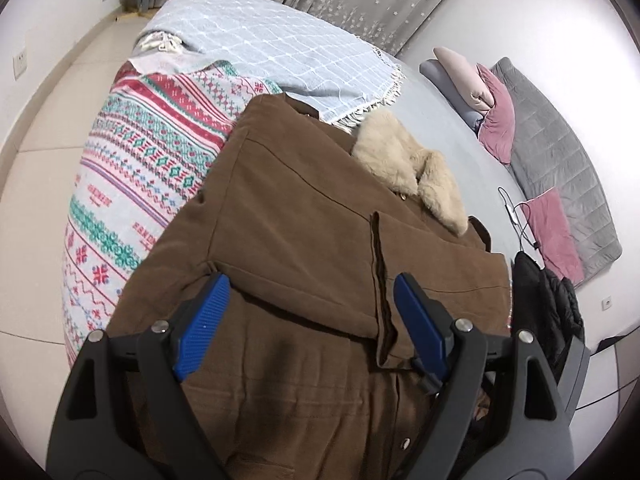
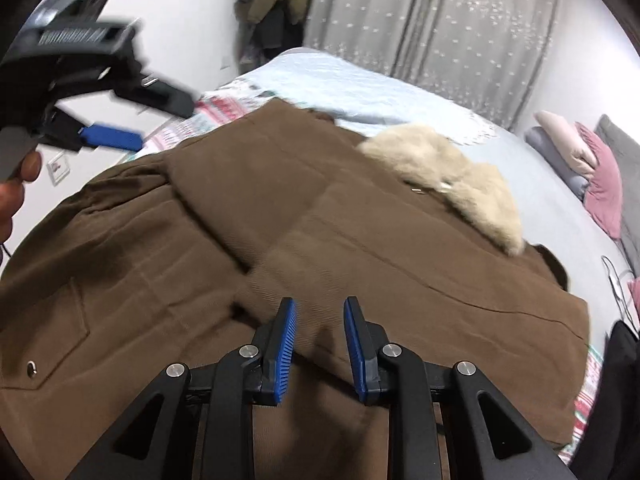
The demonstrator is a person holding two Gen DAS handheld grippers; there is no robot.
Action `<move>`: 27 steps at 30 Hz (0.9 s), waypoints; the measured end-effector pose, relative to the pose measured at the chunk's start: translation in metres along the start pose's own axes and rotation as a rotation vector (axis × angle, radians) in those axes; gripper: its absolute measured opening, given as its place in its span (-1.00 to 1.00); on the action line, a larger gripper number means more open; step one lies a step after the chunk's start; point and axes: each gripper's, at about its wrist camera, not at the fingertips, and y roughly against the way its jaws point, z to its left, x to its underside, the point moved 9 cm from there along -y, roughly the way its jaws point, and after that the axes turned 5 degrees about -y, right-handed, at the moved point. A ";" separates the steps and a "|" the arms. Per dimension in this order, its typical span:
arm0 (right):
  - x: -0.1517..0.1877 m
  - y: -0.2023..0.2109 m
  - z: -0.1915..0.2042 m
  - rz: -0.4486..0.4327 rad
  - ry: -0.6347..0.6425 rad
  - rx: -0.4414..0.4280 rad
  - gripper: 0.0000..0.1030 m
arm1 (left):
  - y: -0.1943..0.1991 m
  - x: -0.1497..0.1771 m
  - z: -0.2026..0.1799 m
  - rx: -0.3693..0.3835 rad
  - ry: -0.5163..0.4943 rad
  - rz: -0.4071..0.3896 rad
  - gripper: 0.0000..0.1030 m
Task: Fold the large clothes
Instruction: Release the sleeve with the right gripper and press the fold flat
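I've got the brown coat (image 1: 304, 240) spread flat on the bed (image 1: 436, 128), sleeves folded in over the front, cream fur collar (image 1: 412, 168) at the far end toward the pillows (image 1: 476, 92). My left gripper (image 1: 308, 292) hovers over the lower half of the coat, jaws wide, nothing between the blue pads (image 1: 202, 328) but bare coat fabric below (no contact that I can make out). From the right wrist view that same left gripper (image 2: 132, 128) shows up top left, blurred, with a hand (image 2: 16, 188) on its grip. My right gripper (image 2: 320, 308) sits low over the coat's middle, by the edge of a folded-in sleeve; jaws at a narrow gap, pads not pressing on anything, so holding nothing. Whether the tips brush the cloth I cannot tell. The coat lies partly on a patterned red-and-green blanket (image 1: 132, 184) on the left side, and its top end reaches a pale blue fringed throw (image 1: 260, 44) further up the bed. A black jacket (image 1: 548, 304) hangs off the bed edge at right, just beside the coat's hem side, with a grey quilt (image 1: 560, 160) and pink cushion (image 1: 556, 232) beyond. Grey starred curtain (image 2: 432, 16) behind; a thin cable (image 1: 520, 216) lies on the sheet near the cushion.
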 end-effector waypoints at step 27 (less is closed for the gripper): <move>-0.123 -0.058 -0.016 -0.023 -0.460 -0.068 -0.99 | 0.005 -0.003 0.033 -0.003 0.105 -0.004 0.64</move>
